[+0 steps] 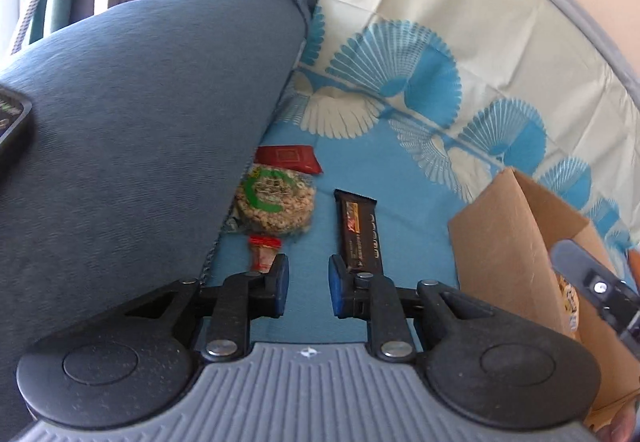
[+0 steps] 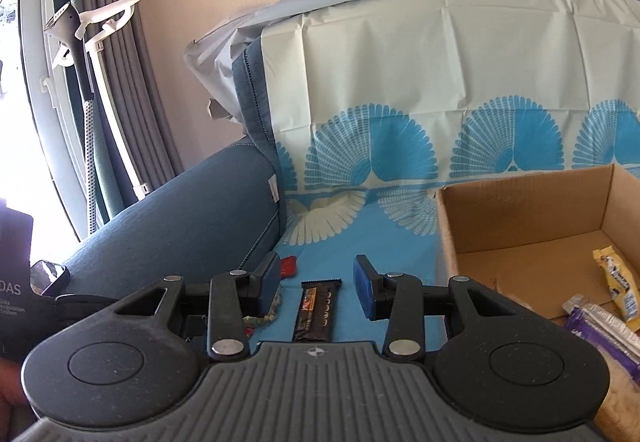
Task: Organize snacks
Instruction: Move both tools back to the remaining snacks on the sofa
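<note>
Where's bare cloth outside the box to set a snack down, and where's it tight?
Free: the blue cloth between the dark snack bar and the cardboard box. Crowded: along the sofa armrest, where the round rice cake, red packet and small red-topped wrapper cluster.

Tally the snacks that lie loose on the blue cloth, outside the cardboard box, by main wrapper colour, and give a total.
Red: 2, the flat red packet and the small red-topped packet.
Black: 1, the black bar.
Clear with a green ring: 1, the round rice cake.
Total: 4
</note>
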Action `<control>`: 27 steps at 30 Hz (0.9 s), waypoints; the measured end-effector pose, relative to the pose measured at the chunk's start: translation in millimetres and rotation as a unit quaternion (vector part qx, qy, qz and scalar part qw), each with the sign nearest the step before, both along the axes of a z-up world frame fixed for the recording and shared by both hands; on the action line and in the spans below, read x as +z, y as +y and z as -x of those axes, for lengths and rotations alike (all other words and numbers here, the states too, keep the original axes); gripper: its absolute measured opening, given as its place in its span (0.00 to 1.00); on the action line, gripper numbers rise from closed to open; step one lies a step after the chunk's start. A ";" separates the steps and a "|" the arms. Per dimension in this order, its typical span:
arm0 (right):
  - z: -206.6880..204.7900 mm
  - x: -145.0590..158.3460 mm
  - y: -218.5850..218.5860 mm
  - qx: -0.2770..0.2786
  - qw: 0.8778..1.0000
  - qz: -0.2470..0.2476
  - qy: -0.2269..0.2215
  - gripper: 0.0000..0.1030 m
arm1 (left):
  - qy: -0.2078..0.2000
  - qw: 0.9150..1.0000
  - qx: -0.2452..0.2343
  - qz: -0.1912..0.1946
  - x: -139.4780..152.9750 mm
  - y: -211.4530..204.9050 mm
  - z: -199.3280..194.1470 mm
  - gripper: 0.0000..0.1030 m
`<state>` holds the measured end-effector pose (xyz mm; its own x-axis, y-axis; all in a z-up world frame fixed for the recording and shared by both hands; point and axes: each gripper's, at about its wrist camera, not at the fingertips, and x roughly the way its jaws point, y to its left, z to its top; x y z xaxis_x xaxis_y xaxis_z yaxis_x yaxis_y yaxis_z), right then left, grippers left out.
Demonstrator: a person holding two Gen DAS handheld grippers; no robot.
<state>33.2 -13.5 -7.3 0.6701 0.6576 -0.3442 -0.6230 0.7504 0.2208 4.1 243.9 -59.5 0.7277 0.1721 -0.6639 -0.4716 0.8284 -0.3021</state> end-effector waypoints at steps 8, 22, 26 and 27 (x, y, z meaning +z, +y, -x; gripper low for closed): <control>-19.0 -23.4 34.4 -0.006 0.999 0.016 0.041 0.41 | 0.018 0.998 0.036 0.040 -23.6 5.1 -23.0 0.29; -81.7 -71.2 91.4 -0.045 0.992 0.063 0.098 0.52 | 0.076 0.988 0.125 0.043 -48.9 13.7 -50.3 0.45; -95.7 -82.5 105.5 -0.036 0.990 0.079 0.107 0.55 | 0.094 0.985 0.134 0.055 -56.0 18.7 -56.8 0.45; -99.2 -85.7 108.0 -0.036 0.989 0.083 0.114 0.55 | 0.098 0.984 0.136 0.057 -57.6 19.5 -57.7 0.45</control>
